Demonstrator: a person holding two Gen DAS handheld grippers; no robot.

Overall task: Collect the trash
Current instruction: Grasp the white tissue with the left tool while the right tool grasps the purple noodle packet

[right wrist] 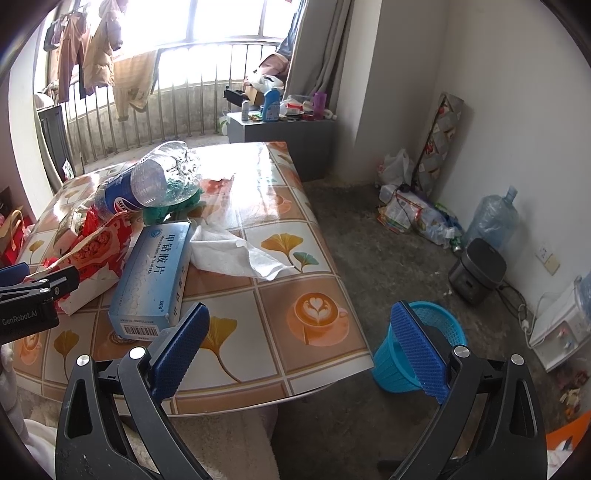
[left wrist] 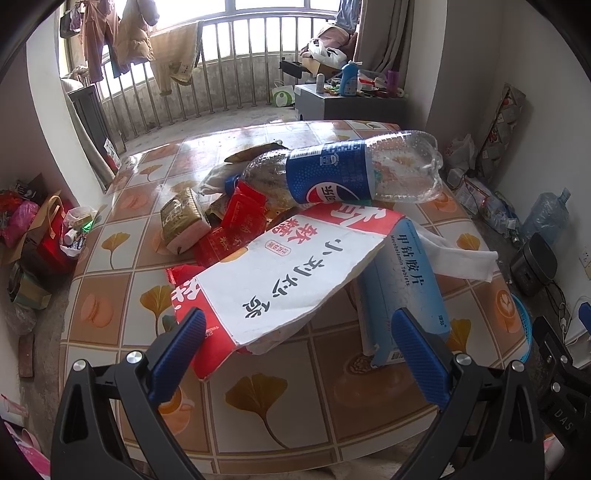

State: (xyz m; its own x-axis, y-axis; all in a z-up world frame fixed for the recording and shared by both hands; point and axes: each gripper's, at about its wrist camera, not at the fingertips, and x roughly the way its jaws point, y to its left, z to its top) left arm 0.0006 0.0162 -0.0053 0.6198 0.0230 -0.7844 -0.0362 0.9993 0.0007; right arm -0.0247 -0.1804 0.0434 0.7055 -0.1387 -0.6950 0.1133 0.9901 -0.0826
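Paper snack bag point(left wrist: 280, 280), twelve o'clock of our wide-open, empty left gripper point(left wrist: 299, 354): light, crushable; we'd pinch its raised near edge; right gripper point(right wrist: 301, 345) likewise

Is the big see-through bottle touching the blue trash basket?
Apart. The right wrist view shows the bottle lying on the pile at the table's far side, while the blue basket stands on the floor beyond the table's near corner.

1. Daylight floods in through the window point(right wrist: 225, 18), which is blown out to white.
2. Strong glare washes across the table point(right wrist: 255, 192) (worst in the right wrist view).
3. Fisheye bending curves the edges; the corners are black.
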